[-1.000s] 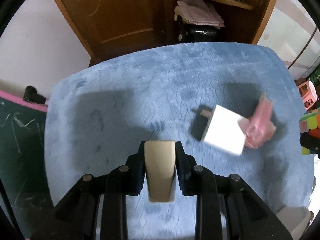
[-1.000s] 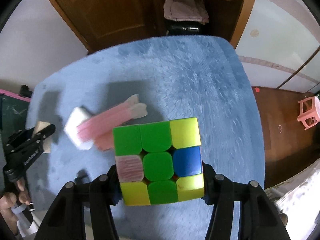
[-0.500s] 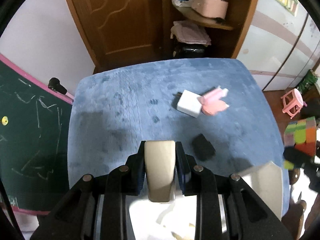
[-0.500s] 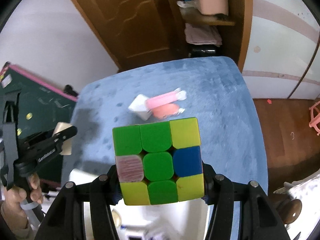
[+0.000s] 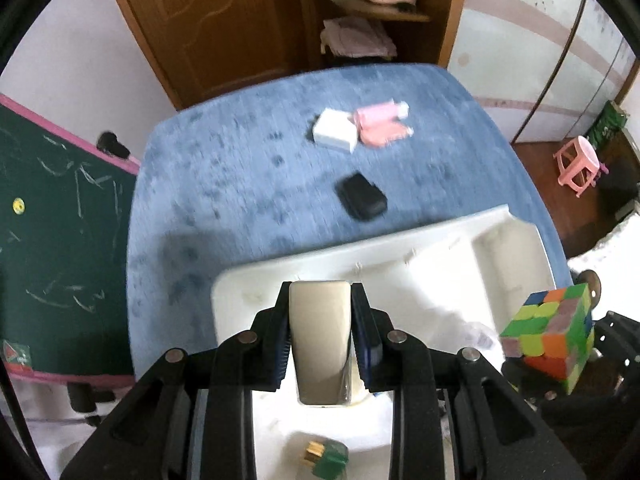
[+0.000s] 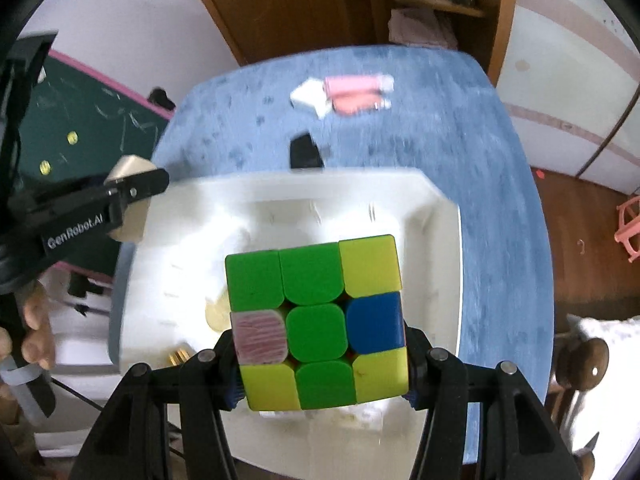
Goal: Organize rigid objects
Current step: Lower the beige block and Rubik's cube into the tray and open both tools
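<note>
Over the tray: both grippers hang above the white divided tray [image 6: 440,216], which sits on the near part of the blue plush tabletop [image 5: 248,184].
Left gripper [image 5: 320,344]: clenched on a beige block [image 5: 320,340], its blue-padded fingers [image 5: 280,344] pressing both sides; the block stands upright between them over the tray's left part.
Right gripper [image 6: 320,364]: clamped on the puzzle cube [image 6: 316,320], which fills the gap between the fingers and hides much of the tray below.
Puzzle cube, left view: it shows at the right edge [image 5: 548,336], beyond the tray's right compartment.
Tray contents: a green plug with brass pins [image 5: 326,458] lies at the near end; a round yellowish piece [image 6: 218,312] shows beside the cube, too blurred to identify, possibly a coin.
Tabletop, far side: a white charger block [image 5: 335,135] touches a pink item [image 5: 382,126]; they lie well apart from the tray.
Tabletop, middle: a small black object [image 5: 361,201] lies just beyond the tray's far rim, between the tray and the white charger block.
Surroundings: a green chalkboard [image 5: 52,216] stands left of the table, a wooden door [image 5: 224,20] behind it.
</note>
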{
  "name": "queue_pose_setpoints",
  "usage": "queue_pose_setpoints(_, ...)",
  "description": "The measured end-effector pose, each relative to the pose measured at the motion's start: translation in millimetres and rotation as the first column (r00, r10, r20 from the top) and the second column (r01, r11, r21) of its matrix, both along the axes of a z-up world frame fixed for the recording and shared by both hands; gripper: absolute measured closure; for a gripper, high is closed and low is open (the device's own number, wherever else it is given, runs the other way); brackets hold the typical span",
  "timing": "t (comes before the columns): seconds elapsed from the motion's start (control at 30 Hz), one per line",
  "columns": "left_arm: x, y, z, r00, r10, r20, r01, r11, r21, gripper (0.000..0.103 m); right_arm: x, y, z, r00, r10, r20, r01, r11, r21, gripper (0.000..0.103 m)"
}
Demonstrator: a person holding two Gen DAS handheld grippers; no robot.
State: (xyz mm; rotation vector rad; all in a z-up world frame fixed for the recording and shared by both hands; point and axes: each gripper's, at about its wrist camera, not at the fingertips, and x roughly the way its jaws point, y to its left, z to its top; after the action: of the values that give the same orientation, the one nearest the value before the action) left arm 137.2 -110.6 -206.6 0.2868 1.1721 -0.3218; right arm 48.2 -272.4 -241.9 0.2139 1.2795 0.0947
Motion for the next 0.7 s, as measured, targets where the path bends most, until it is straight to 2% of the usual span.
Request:
queue_pose_setpoints(0.27, -17, -6, -27, 0.999, 0.008, -0.041, -0.006, 0.999, 0.036, 0.075, -27, 12, -35, 0.997, 0.016, -0.071, -0.021, 0.998, -0.065, 0.045)
queue_pose_setpoints(0.7, -28, -5, -77, 0.991, 0.031, -0.132, -0.013, 0.991, 0.134, 0.075, -30, 34, -74, 0.985, 0.077, -0.154, -0.101, 0.983, -0.155, 0.045)
